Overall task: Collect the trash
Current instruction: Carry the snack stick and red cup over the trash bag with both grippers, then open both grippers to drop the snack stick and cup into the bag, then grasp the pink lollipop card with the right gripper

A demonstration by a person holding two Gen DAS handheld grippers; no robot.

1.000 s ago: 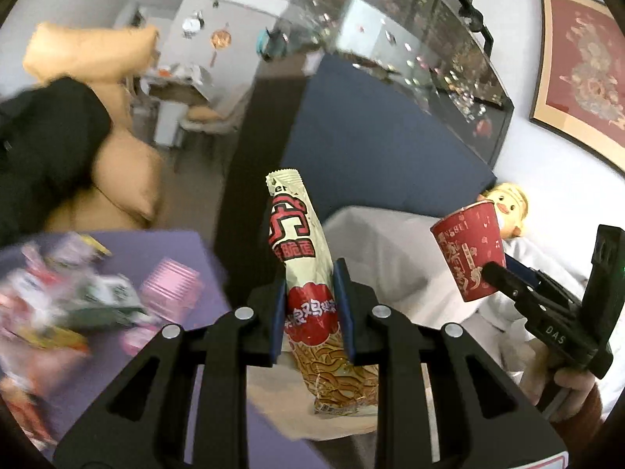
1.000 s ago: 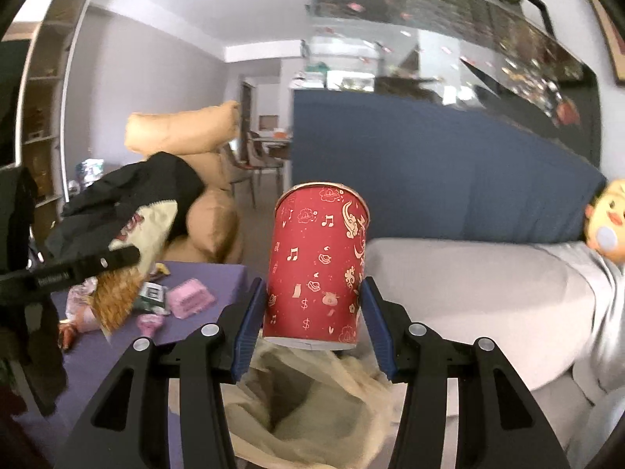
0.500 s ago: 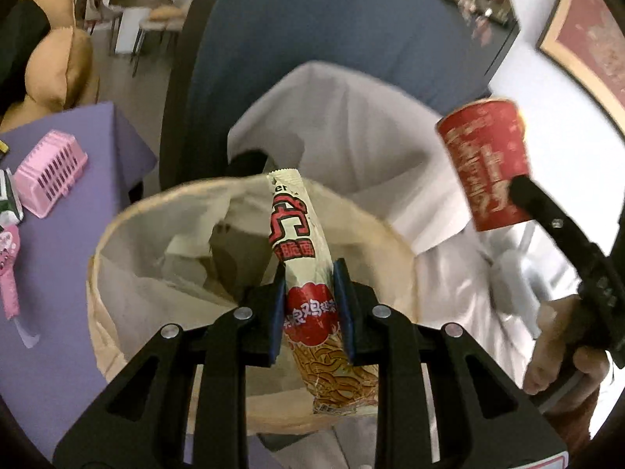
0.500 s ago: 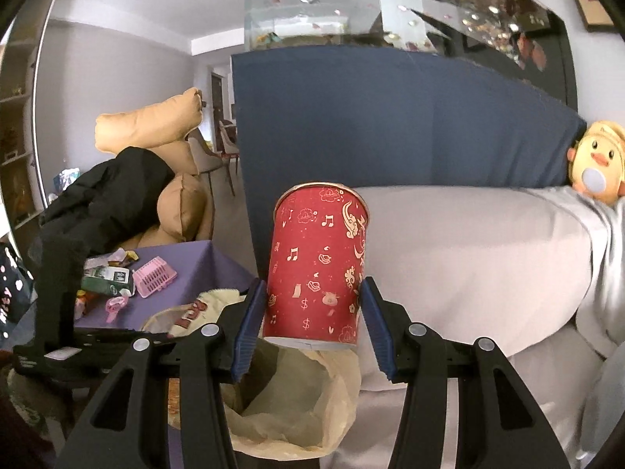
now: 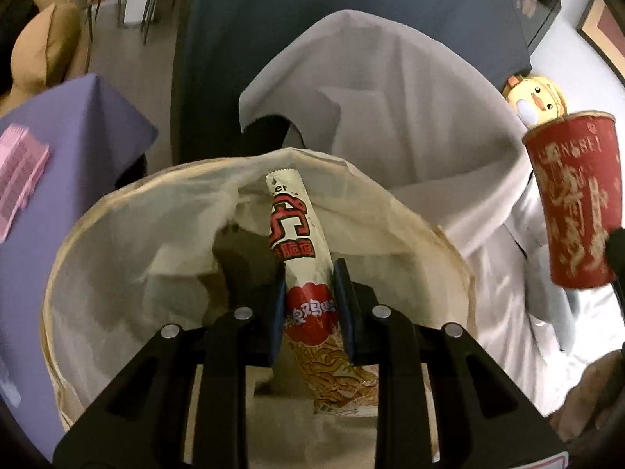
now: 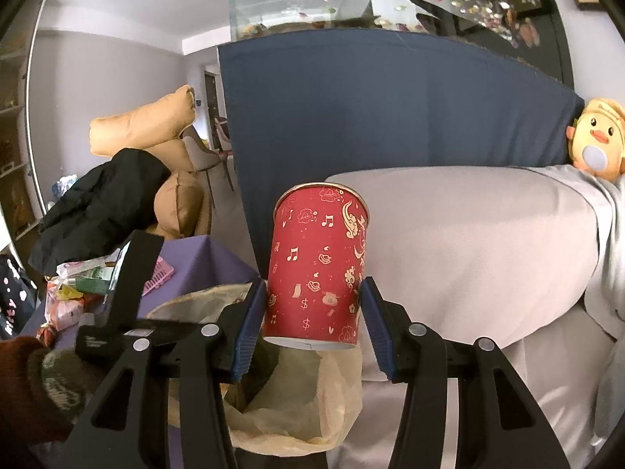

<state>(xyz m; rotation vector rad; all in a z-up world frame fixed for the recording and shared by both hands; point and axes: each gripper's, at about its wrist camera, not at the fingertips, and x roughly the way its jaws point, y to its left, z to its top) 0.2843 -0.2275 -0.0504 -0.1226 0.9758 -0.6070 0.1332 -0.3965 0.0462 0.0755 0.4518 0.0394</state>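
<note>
Left gripper (image 5: 308, 305): jaws closed on a snack packet (image 5: 302, 258), held about mid-length. Packet stands near upright, its top end leaning away from the camera, over the open mouth of the bin (image 5: 70, 273). Bin is lined with a pale bag (image 5: 183, 234); inside looks mostly hollow, with dark patches low down that I cannot identify.

Right gripper (image 6: 312, 312): jaws closed on the lower wall of a red paper cup (image 6: 318, 269), mouth up, slightly tilted. In the right wrist view the cup hangs above the bag's near edge, by the sofa (image 6: 468, 242); in the left wrist view it sits off to the right of the bin, beyond the rim. Not yet over the opening, by my reading.

Beyond the bin: purple table (image 5: 90, 136) at left with a pink basket (image 5: 19, 172); more wrappers (image 6: 74, 285) lie on it. Farther off, a duck toy (image 6: 595, 140) against the sofa back.

Judged step: releasing the packet into the bin.

Risks:
- Packet is long and light; it may lodge on a bag fold or tip over the rim.
- Loose bag may slump inward if the jaws brush it, narrowing the opening.
- Cup released from here would likely strike the rim or land on the sofa.
- Both grippers converging on one opening may collide.
</note>
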